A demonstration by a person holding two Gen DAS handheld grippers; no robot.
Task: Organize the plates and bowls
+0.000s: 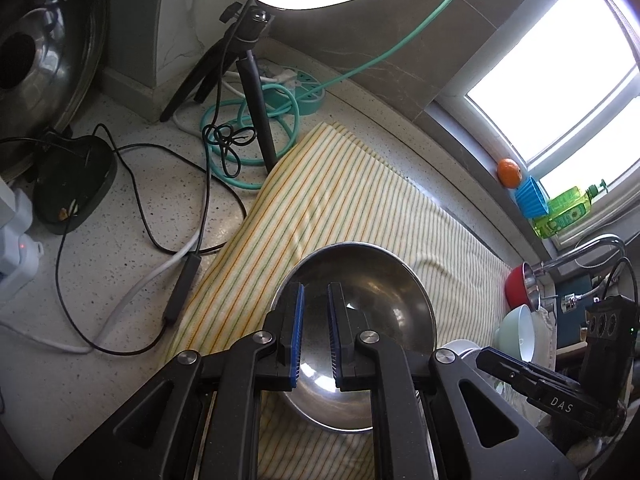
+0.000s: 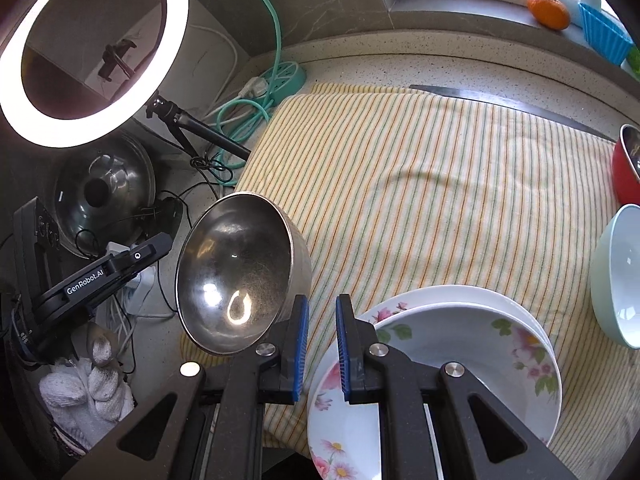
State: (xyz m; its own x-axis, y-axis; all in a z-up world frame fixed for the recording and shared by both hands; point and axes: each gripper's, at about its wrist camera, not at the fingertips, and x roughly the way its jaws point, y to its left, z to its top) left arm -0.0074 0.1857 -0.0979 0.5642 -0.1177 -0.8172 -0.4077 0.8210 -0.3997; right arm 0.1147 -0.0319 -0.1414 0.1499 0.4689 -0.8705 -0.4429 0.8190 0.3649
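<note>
A steel bowl point(image 1: 372, 300) rests on the striped cloth point(image 1: 320, 200); in the right wrist view the steel bowl point(image 2: 236, 272) looks tilted on its side at the cloth's left edge. My left gripper point(image 1: 316, 292) hovers over its near rim, jaws a little apart, holding nothing. My right gripper point(image 2: 322, 304) is also slightly open and empty, above the left rim of a floral bowl point(image 2: 472, 344) stacked on a floral plate point(image 2: 340, 432). A pale green bowl point(image 2: 620, 276) and a red bowl point(image 2: 624, 168) sit at the right.
A ring light on a tripod point(image 2: 92, 52), a teal power strip point(image 2: 280, 76) with cables, and a pot lid point(image 2: 104, 192) crowd the left counter. An orange point(image 2: 548, 10) and a blue cup point(image 2: 604, 36) sit on the windowsill. A white glove point(image 2: 92, 392) lies at the lower left.
</note>
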